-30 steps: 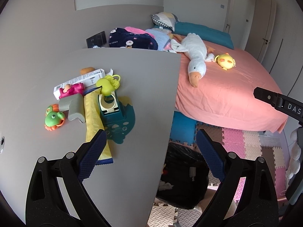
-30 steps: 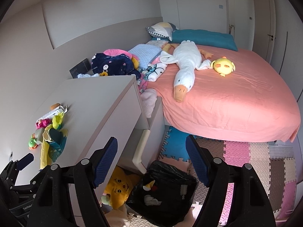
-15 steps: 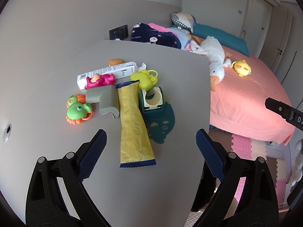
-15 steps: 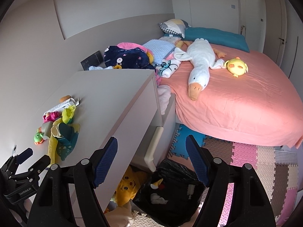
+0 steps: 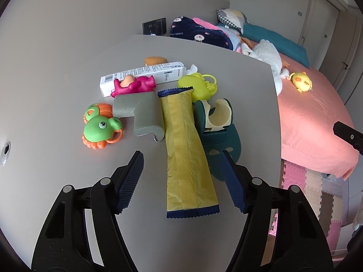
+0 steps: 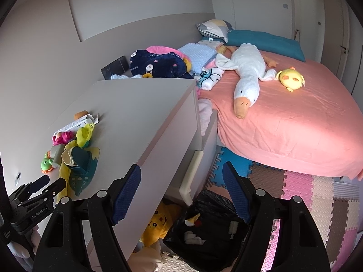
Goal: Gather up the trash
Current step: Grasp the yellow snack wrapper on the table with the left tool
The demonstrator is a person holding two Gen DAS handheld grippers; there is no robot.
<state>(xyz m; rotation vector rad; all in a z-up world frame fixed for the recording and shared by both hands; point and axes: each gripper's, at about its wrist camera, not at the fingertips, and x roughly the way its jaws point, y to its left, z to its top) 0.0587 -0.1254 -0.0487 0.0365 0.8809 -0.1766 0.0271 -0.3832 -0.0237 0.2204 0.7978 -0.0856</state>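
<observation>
Left wrist view: the left gripper was held with jaws spread on either side of the yellow wrapper, which lay flat on the tabletop. The right gripper was held with jaws spread above the black trash bag on the floor.

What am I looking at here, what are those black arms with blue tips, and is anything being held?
Those are two hand-held grasping tools, each with a camera looking along its fingers. One picture is from the left tool, open over a grey dresser top and straddling a yellow wrapper without gripping it. Around it lie a green toy, a grey foam piece and a white box. The other picture is from the right tool, open and empty above a black trash bag on the floor.
</observation>
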